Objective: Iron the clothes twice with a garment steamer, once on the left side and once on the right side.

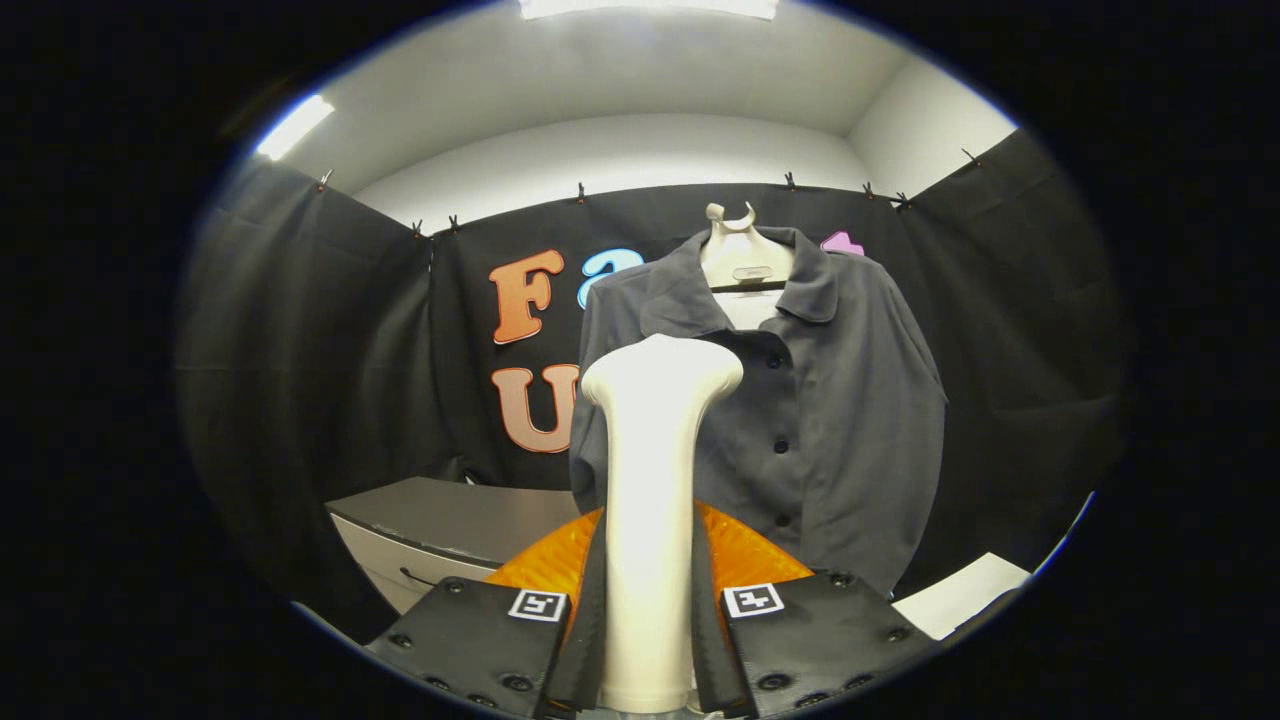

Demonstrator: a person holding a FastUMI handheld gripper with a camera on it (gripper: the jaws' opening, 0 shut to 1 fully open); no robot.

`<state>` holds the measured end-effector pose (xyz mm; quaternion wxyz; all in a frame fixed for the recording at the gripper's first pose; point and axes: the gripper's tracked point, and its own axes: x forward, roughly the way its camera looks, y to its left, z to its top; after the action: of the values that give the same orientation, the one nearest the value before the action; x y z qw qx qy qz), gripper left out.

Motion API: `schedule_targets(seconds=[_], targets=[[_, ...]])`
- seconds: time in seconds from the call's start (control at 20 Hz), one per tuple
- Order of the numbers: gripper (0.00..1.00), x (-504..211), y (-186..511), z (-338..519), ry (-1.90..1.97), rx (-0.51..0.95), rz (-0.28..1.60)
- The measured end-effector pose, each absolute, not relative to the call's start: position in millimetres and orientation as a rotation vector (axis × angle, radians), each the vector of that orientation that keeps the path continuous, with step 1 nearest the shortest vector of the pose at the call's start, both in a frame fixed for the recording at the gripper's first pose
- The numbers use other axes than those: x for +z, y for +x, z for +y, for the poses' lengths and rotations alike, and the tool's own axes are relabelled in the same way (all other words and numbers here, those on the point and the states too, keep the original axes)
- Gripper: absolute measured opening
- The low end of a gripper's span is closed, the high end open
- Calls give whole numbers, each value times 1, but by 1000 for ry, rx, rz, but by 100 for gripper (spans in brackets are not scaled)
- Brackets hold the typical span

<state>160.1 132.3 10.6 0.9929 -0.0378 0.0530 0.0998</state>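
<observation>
We see the hand-held gripper (650,640) pinching the garment steamer (652,500) by its upright handle, both fingers against it. Steamer head sits just in front of the dark shirt (830,400) on its hanger (742,255). Desk (440,520) beside.

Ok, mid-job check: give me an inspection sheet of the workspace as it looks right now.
Surface: grey cabinet top beyond the fingers, bare where visible.
Job's things: white garment steamer upright between the fingers, head facing the dark grey shirt, which hangs buttoned on a hanger.
Clutter: white sheet below the shirt; orange object behind the steamer handle.
Grippers: gripper shut on the steamer handle.
Cables: nothing seen.
Surroundings: black cloth wall, clipped along the top; white ceiling lights.
</observation>
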Motion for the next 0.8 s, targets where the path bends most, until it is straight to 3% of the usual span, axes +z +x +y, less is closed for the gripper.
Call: schedule_targets(seconds=[0.8], targets=[[44,-5,256,115,-47,140,159]])
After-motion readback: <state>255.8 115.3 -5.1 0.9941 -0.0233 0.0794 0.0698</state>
